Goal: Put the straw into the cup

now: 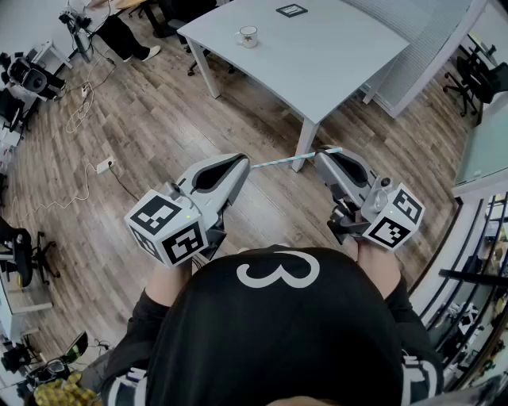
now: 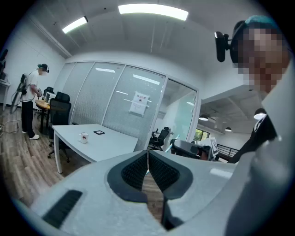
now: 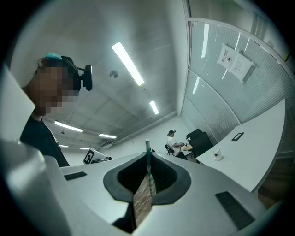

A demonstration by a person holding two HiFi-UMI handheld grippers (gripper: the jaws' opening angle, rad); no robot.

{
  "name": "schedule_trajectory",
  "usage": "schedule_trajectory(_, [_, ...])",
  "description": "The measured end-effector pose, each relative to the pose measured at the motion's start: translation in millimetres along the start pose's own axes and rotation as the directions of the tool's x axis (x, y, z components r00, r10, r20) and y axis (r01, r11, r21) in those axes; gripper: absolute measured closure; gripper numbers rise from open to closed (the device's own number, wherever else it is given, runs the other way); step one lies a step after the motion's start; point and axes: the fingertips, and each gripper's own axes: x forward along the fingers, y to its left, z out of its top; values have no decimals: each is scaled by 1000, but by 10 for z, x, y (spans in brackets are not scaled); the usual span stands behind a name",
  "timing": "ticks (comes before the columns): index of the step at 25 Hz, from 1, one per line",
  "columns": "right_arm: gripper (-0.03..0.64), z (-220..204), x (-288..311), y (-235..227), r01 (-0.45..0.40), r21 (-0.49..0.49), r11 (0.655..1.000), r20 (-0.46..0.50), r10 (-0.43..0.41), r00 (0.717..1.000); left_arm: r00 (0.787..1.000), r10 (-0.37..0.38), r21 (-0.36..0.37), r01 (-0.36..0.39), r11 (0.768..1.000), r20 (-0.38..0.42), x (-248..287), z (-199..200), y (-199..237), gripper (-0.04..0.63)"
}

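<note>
1 straw [image 1: 278,162] in right gripper [image 1: 321,153], cup [image 1: 248,36] apart

A pale striped straw [image 1: 290,159] ran mid-frame from the left tool [image 1: 245,162] to the right tool [image 1: 321,155]; a mug [image 1: 248,36] stood on the white bench [image 1: 333,59] at the top.

A white table [image 1: 317,55] carries a cup [image 1: 248,36] and a marker card [image 1: 291,10].
</note>
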Motion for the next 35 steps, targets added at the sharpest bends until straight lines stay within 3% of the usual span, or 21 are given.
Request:
schedule_trajectory(9, [586,101,-304,-274,-18,23,1000,-8,19,1000,1000,25,7,-25,1000,-13,363,-65,-228,572])
schedule_trajectory(22, [586,115,-430,-331,-54,27,998,-7,54,999,998,66,44,-66,997,17,383,-117,-405,572])
schedule_trajectory(28, [586,33,-309,-392,-56,9,998,-21,56,998,996,74,13,-75,997,44,365,-198,-220,572])
schedule_trajectory(35, [586,-32,186,-587,-48,22,999,-43,49,998,995,80,-27,-79,997,52,332,-107,328,572])
